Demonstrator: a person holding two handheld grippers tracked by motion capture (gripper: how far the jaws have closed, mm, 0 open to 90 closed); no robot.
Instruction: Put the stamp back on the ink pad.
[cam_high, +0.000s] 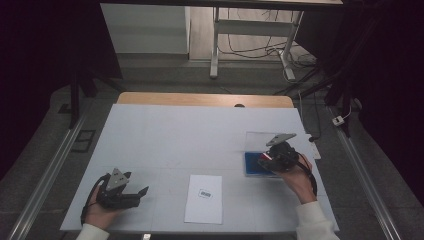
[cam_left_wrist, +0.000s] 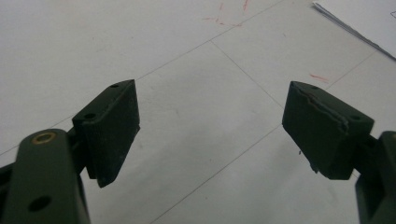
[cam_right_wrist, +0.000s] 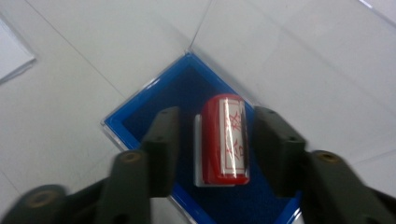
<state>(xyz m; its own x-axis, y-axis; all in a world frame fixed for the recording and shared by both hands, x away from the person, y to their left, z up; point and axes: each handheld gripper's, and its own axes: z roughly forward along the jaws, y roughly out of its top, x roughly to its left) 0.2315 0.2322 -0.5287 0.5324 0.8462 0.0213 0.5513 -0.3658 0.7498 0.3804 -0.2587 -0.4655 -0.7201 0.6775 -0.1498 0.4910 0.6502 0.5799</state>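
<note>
While the white-covered table takes up most of what I can see from here, the work itself is crowded into its right side, where a blue-lined case sits with its clear lid swung open behind it. A sheet of paper with a small printed mark lies near the person's edge, between the two hands and well apart from the case.

Over the case hangs the right gripper. Its jaws stand apart on either side of a red stamp, which lies on its side in the blue lining with a white piece against one flank. There is a visible gap between each pad and the stamp, so nothing is clamped; the stamp rests in the case on its own. The left gripper sits low over bare table at the left, jaws spread wide with nothing between them.

I judge the step to be setting the stamp down or picking it up at the case. Either way, doing it well means keeping the jaws square to the stamp's long sides, centred so neither pad nudges the round body and rolls it, and moving straight up or down clear of the case wall.
</note>
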